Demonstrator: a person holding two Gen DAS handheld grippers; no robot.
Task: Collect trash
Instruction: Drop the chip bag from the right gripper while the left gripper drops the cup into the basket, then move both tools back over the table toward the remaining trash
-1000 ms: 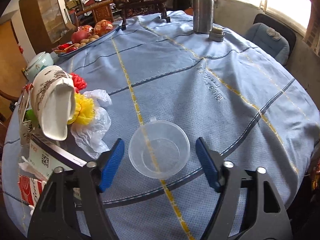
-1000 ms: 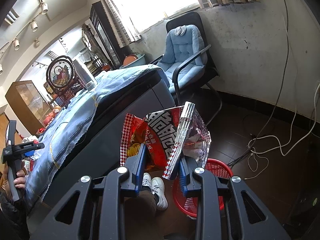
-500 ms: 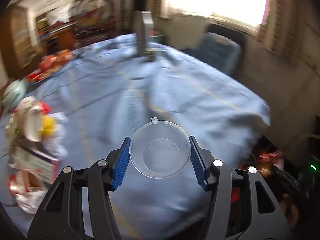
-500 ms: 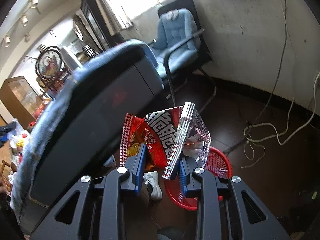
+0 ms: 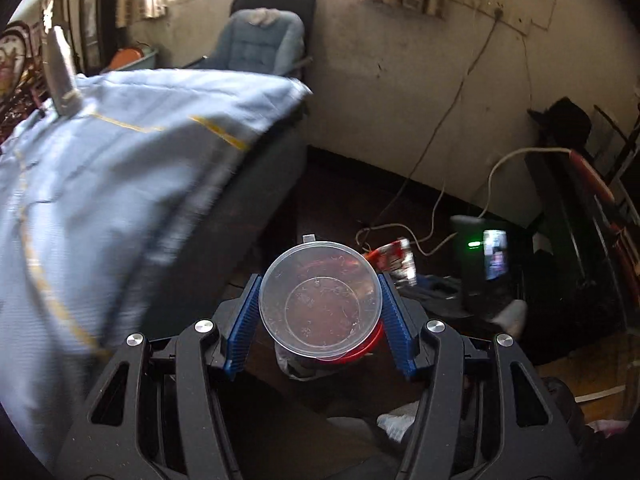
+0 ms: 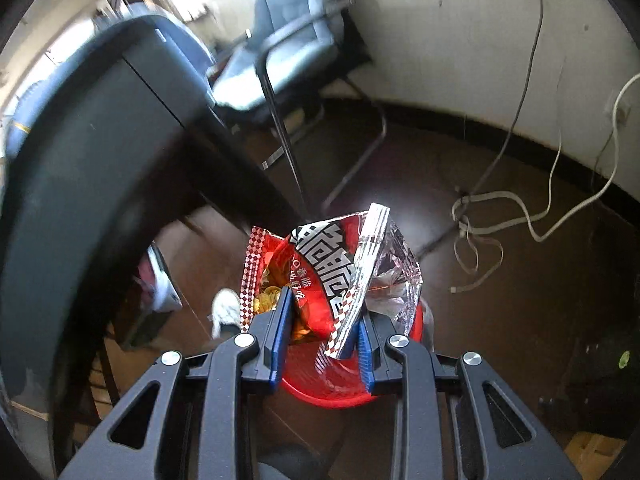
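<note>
Tongs grip clear plastic cup (image 5: 319, 299) and snack bag (image 6: 326, 268).

The right tool (image 6: 320, 328) grips a crumpled snack bag (image 6: 332, 264) above a red basket (image 6: 332, 394).

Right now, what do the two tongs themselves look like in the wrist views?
Both match: the left tongs and right tongs have matte black plastic frames with triangular cut-outs, round silver bolts at the pivots, and blue ribbed pads on the inner finger faces. No cables, markings or sleeves show on either.
</note>
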